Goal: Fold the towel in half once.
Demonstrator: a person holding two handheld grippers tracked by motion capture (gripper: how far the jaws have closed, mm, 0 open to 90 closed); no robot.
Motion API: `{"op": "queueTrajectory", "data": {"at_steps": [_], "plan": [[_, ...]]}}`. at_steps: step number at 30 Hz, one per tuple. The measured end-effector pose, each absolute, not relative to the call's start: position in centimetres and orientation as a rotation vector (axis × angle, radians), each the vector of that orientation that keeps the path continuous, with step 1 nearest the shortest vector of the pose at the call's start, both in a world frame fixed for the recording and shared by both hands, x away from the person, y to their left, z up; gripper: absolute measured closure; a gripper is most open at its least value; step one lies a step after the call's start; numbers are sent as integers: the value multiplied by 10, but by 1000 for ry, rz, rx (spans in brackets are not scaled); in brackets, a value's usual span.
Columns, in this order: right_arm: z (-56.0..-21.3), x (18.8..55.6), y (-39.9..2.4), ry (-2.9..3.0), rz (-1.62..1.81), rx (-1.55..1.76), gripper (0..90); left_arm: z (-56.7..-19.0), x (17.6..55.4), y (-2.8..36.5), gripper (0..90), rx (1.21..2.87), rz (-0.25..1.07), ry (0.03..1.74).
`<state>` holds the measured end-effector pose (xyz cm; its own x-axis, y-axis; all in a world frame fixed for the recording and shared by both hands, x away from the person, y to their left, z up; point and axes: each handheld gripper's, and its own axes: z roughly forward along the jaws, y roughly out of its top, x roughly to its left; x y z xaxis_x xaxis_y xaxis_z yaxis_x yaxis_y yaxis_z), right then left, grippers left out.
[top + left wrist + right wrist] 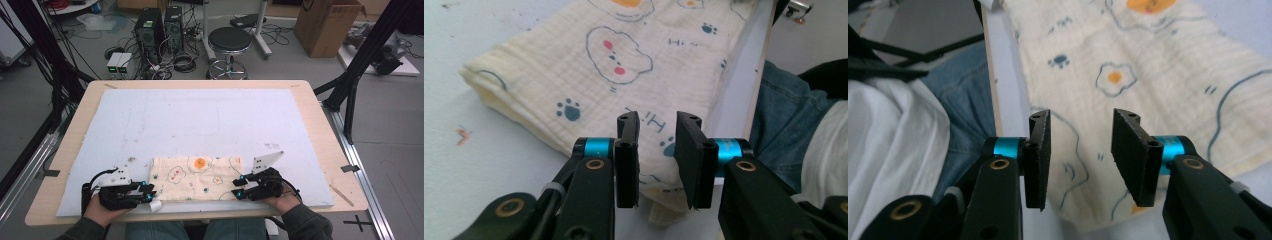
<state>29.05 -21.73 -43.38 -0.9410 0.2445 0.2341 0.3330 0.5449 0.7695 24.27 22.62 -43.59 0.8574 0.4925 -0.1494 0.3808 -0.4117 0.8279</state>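
cloth [196,178]: folded flat, long axis left–right | left tool [148,190]: apart | right tool [239,188]: apart

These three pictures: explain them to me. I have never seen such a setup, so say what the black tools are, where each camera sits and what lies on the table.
A person sits at a table with a hand-held gripper in each hand: the left gripper and the right gripper. The high view looks down from above. The other two views come from cameras riding on each gripper, looking along its black jaws. On a white board lies a folded cream cloth printed with cartoons. Both grippers stand open over its near corners; nothing is held.
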Motion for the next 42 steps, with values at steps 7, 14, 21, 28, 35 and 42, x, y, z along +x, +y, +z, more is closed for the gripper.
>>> {"op": "queueTrajectory", "data": {"at_steps": [7,14,21,28,35,42], "plan": [[-431,296,-219,-2655,-1418,-564,541,-433,246,229,637,2009,162,664],[-427,301,-222,-2638,-1488,-658,496,-430,248,230,615,1981,190,678],[-426,305,-221,-2659,-1490,-702,447,-429,253,230,588,1966,204,691],[-426,310,-219,-2678,-1478,-722,411,-428,258,230,552,1965,226,715],[-422,321,-218,-2678,-1475,-776,372,-423,270,227,512,1967,257,749],[-414,330,-216,-2675,-1495,-765,365,-416,280,224,493,1952,276,763]]}}
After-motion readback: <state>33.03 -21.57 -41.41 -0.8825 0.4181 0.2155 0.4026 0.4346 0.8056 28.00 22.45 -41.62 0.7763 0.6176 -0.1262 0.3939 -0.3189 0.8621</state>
